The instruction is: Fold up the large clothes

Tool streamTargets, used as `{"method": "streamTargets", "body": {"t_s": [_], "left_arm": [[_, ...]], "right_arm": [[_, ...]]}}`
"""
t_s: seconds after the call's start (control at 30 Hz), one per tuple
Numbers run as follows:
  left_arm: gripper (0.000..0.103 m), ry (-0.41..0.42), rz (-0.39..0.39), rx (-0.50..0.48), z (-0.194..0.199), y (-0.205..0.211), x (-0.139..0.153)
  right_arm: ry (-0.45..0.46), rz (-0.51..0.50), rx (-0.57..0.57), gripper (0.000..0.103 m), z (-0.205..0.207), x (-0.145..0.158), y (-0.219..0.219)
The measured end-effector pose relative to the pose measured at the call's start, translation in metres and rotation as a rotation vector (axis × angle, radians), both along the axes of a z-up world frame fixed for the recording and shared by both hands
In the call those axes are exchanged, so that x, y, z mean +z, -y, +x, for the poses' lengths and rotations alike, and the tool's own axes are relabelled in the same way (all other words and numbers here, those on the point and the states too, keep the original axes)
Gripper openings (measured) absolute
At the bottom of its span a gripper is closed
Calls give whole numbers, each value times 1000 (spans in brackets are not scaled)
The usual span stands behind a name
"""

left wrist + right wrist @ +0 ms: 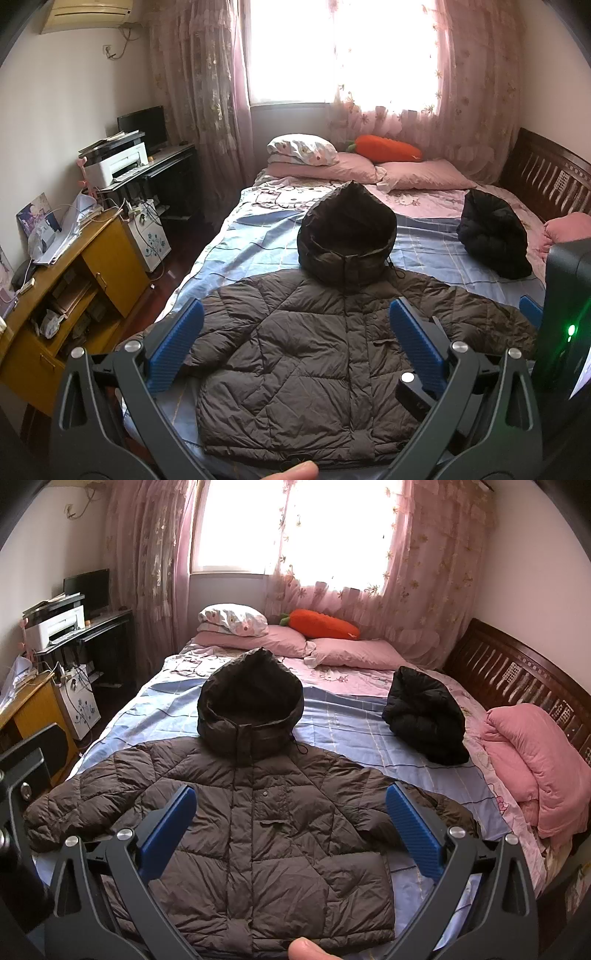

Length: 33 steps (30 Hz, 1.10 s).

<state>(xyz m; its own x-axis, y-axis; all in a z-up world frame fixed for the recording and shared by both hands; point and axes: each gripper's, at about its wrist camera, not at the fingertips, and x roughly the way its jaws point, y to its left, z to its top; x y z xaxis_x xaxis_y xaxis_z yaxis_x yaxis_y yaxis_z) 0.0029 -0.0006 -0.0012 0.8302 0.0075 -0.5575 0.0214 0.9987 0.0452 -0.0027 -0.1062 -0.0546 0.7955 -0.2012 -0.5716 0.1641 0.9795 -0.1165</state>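
A brown quilted hooded jacket (303, 354) (258, 830) lies flat, front up, on the blue-striped bed sheet (258, 240) (340, 712), hood toward the pillows and sleeves spread out to both sides. My left gripper (295, 314) hovers above the jacket's chest, wide open, nothing between its blue pads. My right gripper (291, 797) also hangs open over the jacket's middle, empty. The right gripper's body (565, 317) shows at the right edge of the left wrist view. A fingertip (306, 949) shows at the bottom edge.
A folded black jacket (424, 716) sits on the bed's right side, beside a folded pink blanket (535, 760). Pillows (258, 635) and a carrot plush (321, 624) lie at the head. A wooden headboard (524, 675) is on the right. A yellow cabinet (74, 288) and a desk with a printer (114, 162) stand left of the bed.
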Motion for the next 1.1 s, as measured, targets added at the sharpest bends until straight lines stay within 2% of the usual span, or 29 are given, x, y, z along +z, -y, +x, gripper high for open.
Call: {"method": "streamTargets", "body": {"t_s": [0.07,0.13,0.23,0.3,0.33,0.4,0.43,0.47,0.5,0.53,0.6,0.63,0.67,0.7,0.73,0.83,0.9,1.0,1.1], "left_arm": [[101,10,8,13,-4,4,-7],[101,-19,26,29,6,7,-29],[101,-105,-23,-62,42,16,-65],[101,-149,-18,-108,62,22,-84],[101,-205,-2,-156,80,35,-104],[101,-293,31,-179,102,52,-133],[101,-319,9,-183,110,57,-143],[101,-342,-30,-196,116,59,-159],[101,-360,-46,-206,120,62,-169],[101,-417,-49,-221,127,68,-193],[101,-510,-54,-237,139,77,-215],[101,-570,-82,-248,142,81,-232],[100,-594,-94,-251,146,87,-239],[98,-601,-94,-253,150,93,-247],[89,-597,-71,-259,147,99,-253],[83,-577,41,-289,139,115,-263],[83,-600,64,-333,135,125,-271],[85,-638,85,-409,124,136,-280],[87,-629,128,-445,120,146,-285]], "right_arm": [[0,-22,31,102,1,-9,-1],[-46,-32,91,102,12,-29,6],[-194,58,98,102,40,-73,52],[-250,152,72,102,60,-100,100],[-258,197,48,102,70,-111,127],[-278,254,-57,102,88,-134,187],[-343,298,-122,102,98,-147,217],[-411,411,-171,102,105,-165,257],[-429,483,-199,102,107,-173,279],[-454,568,-257,102,105,-187,311],[-527,690,-368,102,100,-216,366],[-541,737,-398,102,100,-226,382],[-554,812,-450,102,94,-243,410],[-565,845,-487,102,91,-251,424],[-563,876,-535,102,87,-260,443],[-526,902,-628,102,78,-281,495],[-526,879,-656,102,79,-293,515],[-513,907,-676,102,73,-309,537],[-472,857,-687,102,73,-306,554]]}}
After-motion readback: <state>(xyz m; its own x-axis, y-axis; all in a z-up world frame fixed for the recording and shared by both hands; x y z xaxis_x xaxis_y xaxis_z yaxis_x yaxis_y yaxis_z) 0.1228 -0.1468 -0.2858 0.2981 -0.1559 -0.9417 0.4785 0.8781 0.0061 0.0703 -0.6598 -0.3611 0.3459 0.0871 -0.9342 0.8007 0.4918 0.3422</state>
